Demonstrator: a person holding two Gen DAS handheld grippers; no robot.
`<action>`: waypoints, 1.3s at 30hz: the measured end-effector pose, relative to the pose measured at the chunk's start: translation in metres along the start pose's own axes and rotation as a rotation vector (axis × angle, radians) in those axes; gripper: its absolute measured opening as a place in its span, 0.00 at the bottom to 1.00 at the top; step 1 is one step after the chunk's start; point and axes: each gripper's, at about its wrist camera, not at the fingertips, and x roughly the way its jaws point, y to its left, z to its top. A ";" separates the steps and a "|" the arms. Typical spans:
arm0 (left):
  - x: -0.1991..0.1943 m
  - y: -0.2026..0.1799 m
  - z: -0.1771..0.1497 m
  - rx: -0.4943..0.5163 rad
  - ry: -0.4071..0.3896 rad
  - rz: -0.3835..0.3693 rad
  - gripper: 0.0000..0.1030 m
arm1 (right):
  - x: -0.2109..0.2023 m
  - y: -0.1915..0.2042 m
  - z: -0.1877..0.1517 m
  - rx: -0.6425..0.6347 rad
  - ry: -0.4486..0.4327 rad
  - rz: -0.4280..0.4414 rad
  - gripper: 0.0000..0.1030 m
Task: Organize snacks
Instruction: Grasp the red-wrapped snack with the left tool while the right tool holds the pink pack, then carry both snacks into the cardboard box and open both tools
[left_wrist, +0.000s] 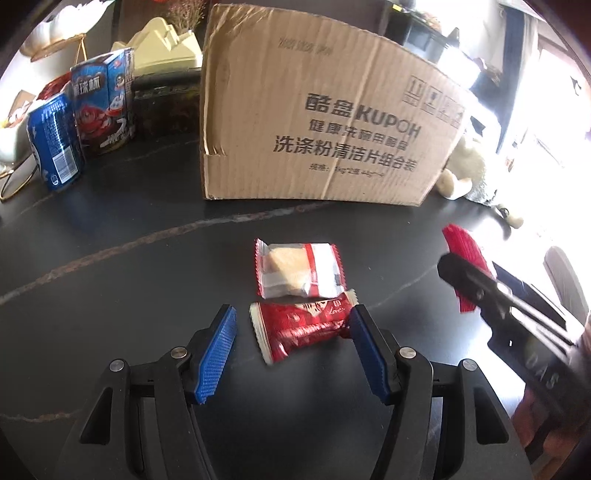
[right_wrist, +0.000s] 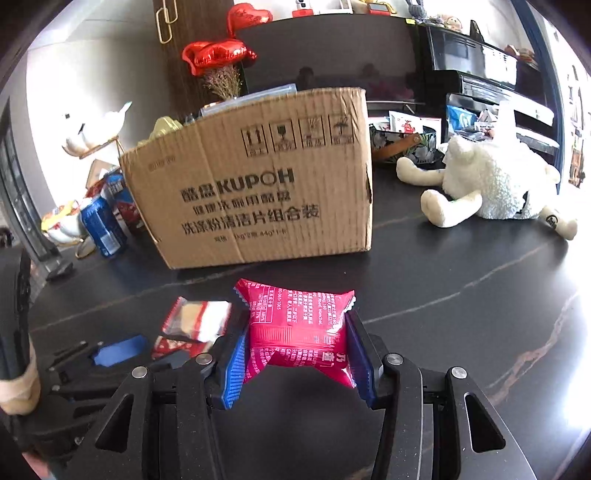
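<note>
Your left gripper (left_wrist: 293, 319) is spread wide, low over the dark table (left_wrist: 110, 258). A small red snack (left_wrist: 301, 330) lies between its blue pads (left_wrist: 218, 350). The right pad is just beside the wrapper's end, but you cannot tell if it touches. The left pad is clear of it. Nothing is pinched there.

Just behind the red snack lies a clear snack (left_wrist: 301, 269) with a pale cake inside. The two wrappers touch.

Your right gripper (right_wrist: 295, 332) is pinching a pink pack (right_wrist: 299, 328). Both pads press its sides, and the pack bulges up above the table.

A big box (right_wrist: 255, 177) stands farther back on the table. A blue can (left_wrist: 55, 140) and a carton (left_wrist: 105, 103) stand to its left. A white plush toy (right_wrist: 495, 181) lies to its right.
</note>
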 end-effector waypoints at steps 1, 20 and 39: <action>0.001 0.001 0.001 -0.010 -0.002 -0.004 0.61 | 0.002 0.000 -0.001 -0.004 0.002 -0.003 0.48; -0.006 -0.003 -0.013 -0.028 -0.020 -0.037 0.23 | 0.011 0.004 -0.008 0.002 0.051 0.031 0.48; -0.053 -0.019 -0.002 0.055 -0.135 -0.001 0.23 | -0.005 0.010 -0.004 -0.007 0.040 0.056 0.48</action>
